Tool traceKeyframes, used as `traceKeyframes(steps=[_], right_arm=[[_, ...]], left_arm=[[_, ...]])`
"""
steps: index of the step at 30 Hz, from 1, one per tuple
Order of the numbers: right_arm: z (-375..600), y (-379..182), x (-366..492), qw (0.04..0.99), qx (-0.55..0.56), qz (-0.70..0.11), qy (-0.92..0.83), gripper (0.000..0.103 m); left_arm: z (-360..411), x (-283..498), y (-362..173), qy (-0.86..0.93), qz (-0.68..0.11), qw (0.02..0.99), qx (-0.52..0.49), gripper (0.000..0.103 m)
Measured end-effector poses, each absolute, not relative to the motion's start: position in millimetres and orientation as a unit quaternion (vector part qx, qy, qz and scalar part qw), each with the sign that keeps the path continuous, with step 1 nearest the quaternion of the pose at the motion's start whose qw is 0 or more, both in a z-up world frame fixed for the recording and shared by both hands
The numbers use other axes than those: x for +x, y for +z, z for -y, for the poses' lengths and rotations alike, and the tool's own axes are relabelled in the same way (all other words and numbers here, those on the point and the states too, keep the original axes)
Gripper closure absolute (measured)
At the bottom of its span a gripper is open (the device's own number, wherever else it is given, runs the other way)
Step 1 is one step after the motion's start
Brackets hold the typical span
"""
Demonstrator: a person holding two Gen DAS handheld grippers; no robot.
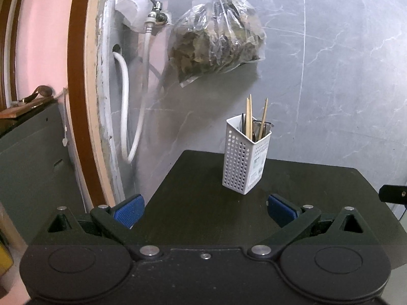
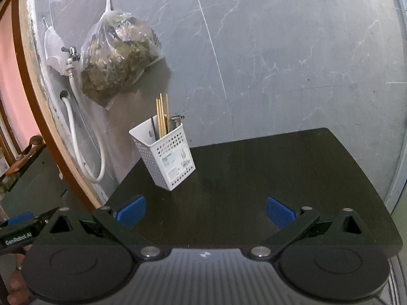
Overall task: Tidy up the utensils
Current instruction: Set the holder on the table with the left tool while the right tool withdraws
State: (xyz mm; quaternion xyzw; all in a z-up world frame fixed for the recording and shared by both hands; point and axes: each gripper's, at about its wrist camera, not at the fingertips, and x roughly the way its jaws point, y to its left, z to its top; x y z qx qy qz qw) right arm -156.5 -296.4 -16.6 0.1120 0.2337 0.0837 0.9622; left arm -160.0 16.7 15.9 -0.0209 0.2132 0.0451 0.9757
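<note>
- Left gripper (image 1: 205, 212): released, jaws wide, holding nothing, above the desk (image 1: 193, 218).
- Right gripper (image 2: 205, 212): released, holding nothing.
- Holder (image 1: 245, 153): upright on the desk's rear, containing chopsticks (image 1: 250, 118).

You face a grey marble-patterned wall (image 2: 292, 58) behind the dark tabletop (image 2: 279, 178). A tap (image 1: 156, 9) with white hose (image 1: 124, 106), a hanging plastic bag (image 1: 216, 40) and a brown door frame (image 1: 78, 76) stand left.

Chopsticks (image 1: 250, 117) stand in holder (image 1: 244, 160) on table (image 1: 203, 203).
</note>
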Motion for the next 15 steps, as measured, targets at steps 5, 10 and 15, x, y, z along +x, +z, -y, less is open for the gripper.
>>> traceKeyframes(steps=[5, 10, 15], right_arm=[[285, -23, -174, 0.961, 0.102, -0.25, 0.06, 0.0], [271, -29, -197, 0.959, 0.106, -0.258, 0.038, 0.0], [256, -27, -215, 0.962, 0.107, -0.25, 0.018, 0.0]], left_arm=[[-27, -171, 16, 0.029, -0.223, 0.974, -0.027, 0.001], [-38, -179, 15, 0.01, -0.232, 0.972, -0.025, 0.001], [-46, -188, 16, -0.009, -0.228, 0.973, -0.015, 0.001]])
